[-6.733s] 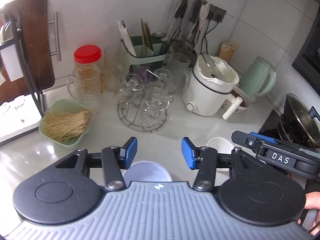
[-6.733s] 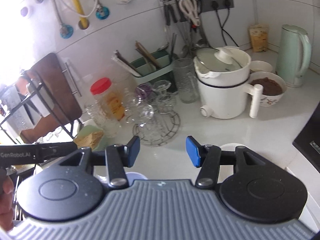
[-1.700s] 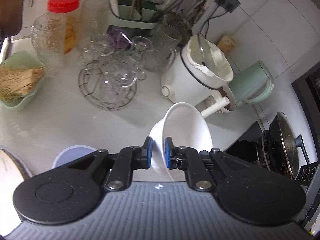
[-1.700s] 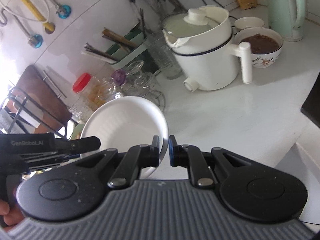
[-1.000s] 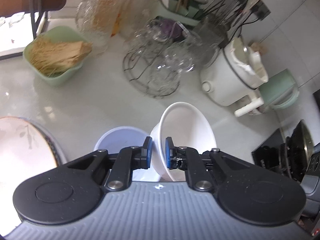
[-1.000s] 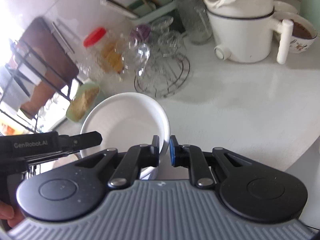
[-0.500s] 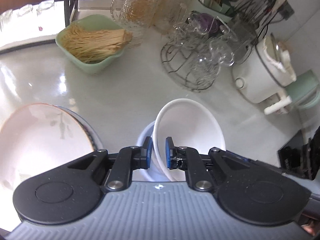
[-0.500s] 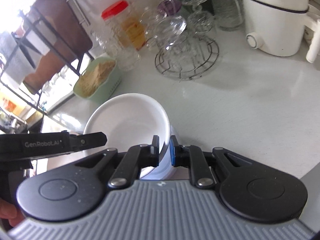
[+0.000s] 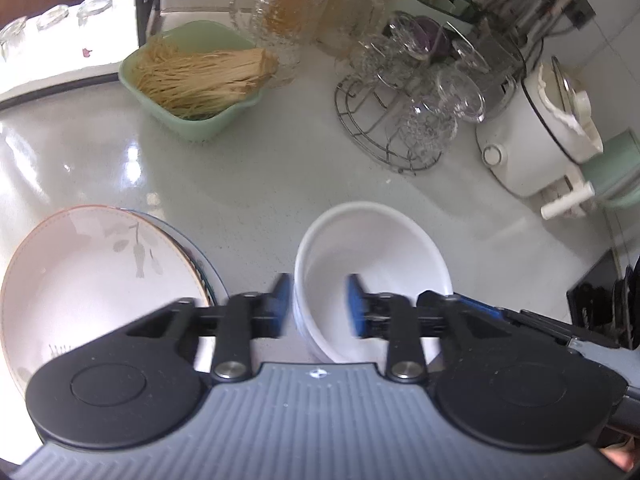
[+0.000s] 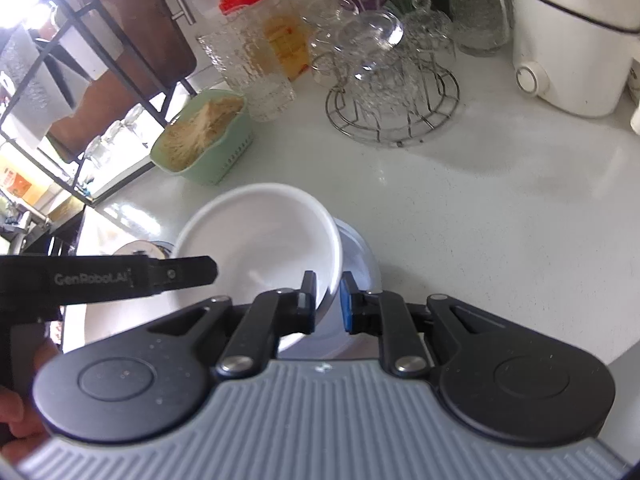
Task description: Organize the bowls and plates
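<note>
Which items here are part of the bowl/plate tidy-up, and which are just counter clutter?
Job: white bowl, lavender bowl under it, plate stack.

Clutter: green noodle basket, glass rack, red-lidded jar, white cooker, kettle.

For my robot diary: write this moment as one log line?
left gripper: opening, astride white bowl rim | right gripper: opening, astride rim | bowl: nested in lavender bowl

white bowl (image 9: 372,264) sits nested in a pale blue bowl (image 10: 358,254), beside stacked plates (image 9: 96,276).
</note>
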The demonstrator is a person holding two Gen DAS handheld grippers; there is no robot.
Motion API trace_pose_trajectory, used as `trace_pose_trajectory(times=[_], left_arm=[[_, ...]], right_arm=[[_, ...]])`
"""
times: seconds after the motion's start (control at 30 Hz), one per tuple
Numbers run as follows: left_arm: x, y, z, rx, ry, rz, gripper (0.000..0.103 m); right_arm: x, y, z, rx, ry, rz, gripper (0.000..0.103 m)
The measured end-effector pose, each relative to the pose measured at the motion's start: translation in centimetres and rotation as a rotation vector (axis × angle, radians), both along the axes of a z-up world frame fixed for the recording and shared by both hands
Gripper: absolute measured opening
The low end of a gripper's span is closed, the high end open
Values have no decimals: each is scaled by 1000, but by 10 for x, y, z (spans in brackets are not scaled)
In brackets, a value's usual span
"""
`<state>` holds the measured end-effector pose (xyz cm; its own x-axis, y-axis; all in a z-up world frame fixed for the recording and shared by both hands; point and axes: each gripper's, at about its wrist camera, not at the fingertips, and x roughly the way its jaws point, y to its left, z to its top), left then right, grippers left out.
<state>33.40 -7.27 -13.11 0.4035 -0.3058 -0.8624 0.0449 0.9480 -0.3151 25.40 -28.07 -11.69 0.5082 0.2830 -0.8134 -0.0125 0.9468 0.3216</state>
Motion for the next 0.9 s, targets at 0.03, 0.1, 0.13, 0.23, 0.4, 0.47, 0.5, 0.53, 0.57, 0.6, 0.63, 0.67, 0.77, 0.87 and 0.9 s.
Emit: trace_pose_trajectory(times=[0.03, 0.1, 0.13, 0.23, 0.4, 0.47, 0.5, 0.53, 0.57, 0.6, 0.63, 0.67, 0.77, 0.87, 0.9], left_arm=[[0, 1, 1, 3, -4, 12, 45], [-1, 5, 2, 1, -2, 33, 45], [-1, 8, 2, -9, 2, 46, 45], [-2, 16, 2, -26, 8, 69, 45], [-5, 24, 3, -21, 14, 81, 45], [-6, 24, 4, -10, 6, 77, 45], [-7, 24, 5, -8, 2, 77, 45], [-7, 25, 5, -10, 1, 80, 45], [-7, 26, 5, -16, 1, 83, 45], [-7, 26, 5, -22, 1, 84, 45], [-8, 25, 5, -24, 1, 83, 45], [-8, 24, 5, -24, 0, 81, 45], [-9, 20, 8, -25, -17, 51, 45], [-11, 14, 10, -19, -28, 28, 45], [-11, 13, 11, -21, -28, 24, 45]], right_arm=[[0, -1, 2, 12, -15, 2, 46], [0, -2, 4, 19, -44, -2, 55], [1, -3, 4, 13, -50, -9, 54], [8, -7, -3, -9, -37, -38, 54], [20, -12, -25, -22, 50, -65, 54], [21, -13, -31, -2, 78, -70, 54], [20, -13, -33, 2, 86, -72, 54], [20, -13, -35, 1, 96, -77, 52], [19, -13, -38, 1, 108, -85, 47], [19, -14, -41, 3, 120, -93, 44], [19, -15, -44, 12, 131, -102, 43], [19, -17, -49, 40, 145, -116, 43], [20, -18, -56, 74, 176, -132, 38], [20, -17, -61, 93, 186, -144, 30], [20, -18, -63, 97, 194, -151, 27]])
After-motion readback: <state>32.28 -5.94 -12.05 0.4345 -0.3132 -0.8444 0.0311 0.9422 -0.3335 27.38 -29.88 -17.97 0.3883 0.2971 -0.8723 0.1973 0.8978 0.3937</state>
